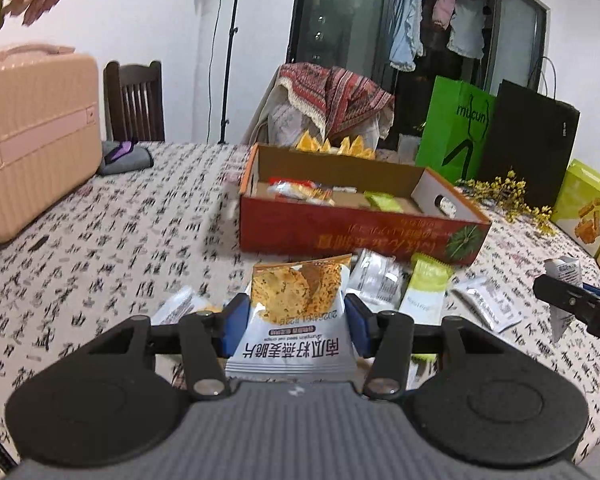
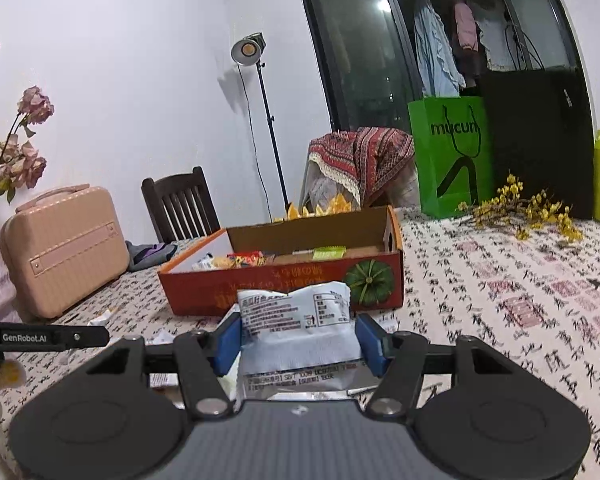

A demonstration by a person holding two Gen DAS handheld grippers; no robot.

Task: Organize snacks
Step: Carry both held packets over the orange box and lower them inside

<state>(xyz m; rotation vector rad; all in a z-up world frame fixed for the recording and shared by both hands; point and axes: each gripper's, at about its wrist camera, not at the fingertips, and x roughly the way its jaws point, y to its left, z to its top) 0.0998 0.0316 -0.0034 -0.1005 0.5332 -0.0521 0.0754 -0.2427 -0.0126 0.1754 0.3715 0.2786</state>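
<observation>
My left gripper (image 1: 296, 320) is shut on an oat-crisp snack packet (image 1: 296, 312), white with an orange top, held above the table. Ahead of it stands an open red cardboard box (image 1: 356, 236) with a few snack packets inside. Loose packets lie in front of the box, among them a silver one (image 1: 374, 280) and a green-and-white one (image 1: 426, 288). My right gripper (image 2: 298, 340) is shut on a white snack packet (image 2: 296, 320) shown from its printed back. The same red box (image 2: 284, 288) is just beyond it. The right gripper (image 1: 572, 304) also shows at the right edge of the left wrist view.
A pink hard case (image 1: 36, 140) stands at the table's left, with a dark wooden chair (image 1: 134, 100) behind. A green paper bag (image 1: 456, 128), a black bag (image 1: 532, 140), yellow flower sprigs (image 1: 508, 196) and a yellow-green carton (image 1: 588, 212) crowd the back right. The tablecloth (image 2: 520, 300) carries printed characters.
</observation>
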